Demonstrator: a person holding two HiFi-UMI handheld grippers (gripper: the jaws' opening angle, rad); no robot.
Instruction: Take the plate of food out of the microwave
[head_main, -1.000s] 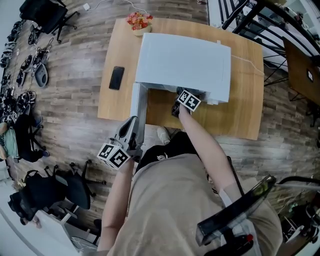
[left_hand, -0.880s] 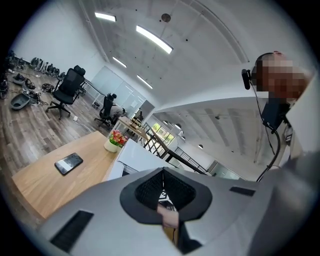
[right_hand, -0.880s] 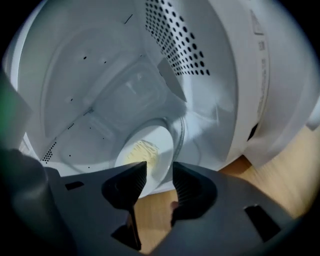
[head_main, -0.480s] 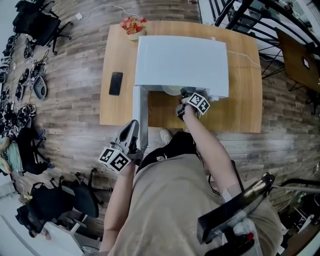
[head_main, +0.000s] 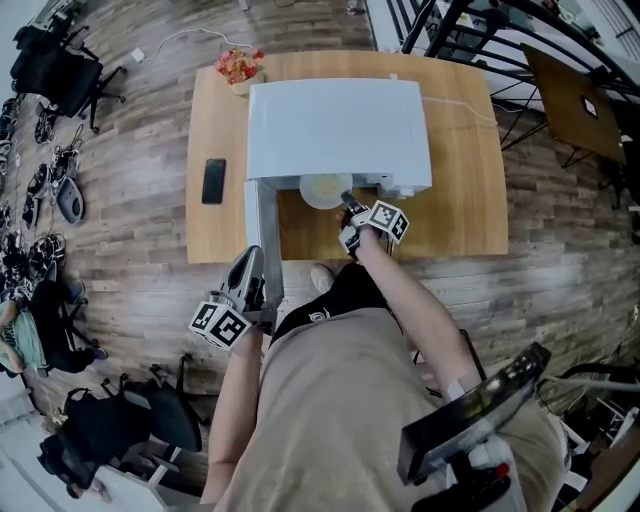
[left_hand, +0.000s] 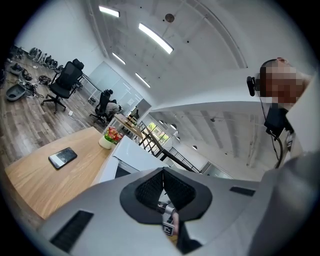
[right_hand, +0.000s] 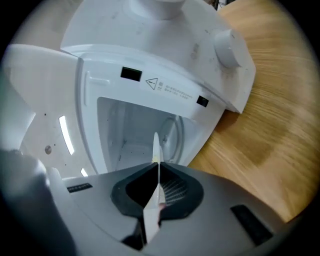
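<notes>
Jaws: right gripper (head_main: 347, 205) just closed on plate (head_main: 322, 190) rim | left gripper (head_main: 250, 260) pressed together, empty | plate half out of microwave (head_main: 335, 120)

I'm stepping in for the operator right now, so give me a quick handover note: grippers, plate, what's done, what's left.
Left gripper: shut, empty, beside the open door of the microwave.
Right gripper: jaws just closed on the rim of the plate.
Plate: at the microwave mouth, partly out.
Done: door open, plate gripped.
Left: draw it fully out, probably onto the table.
</notes>
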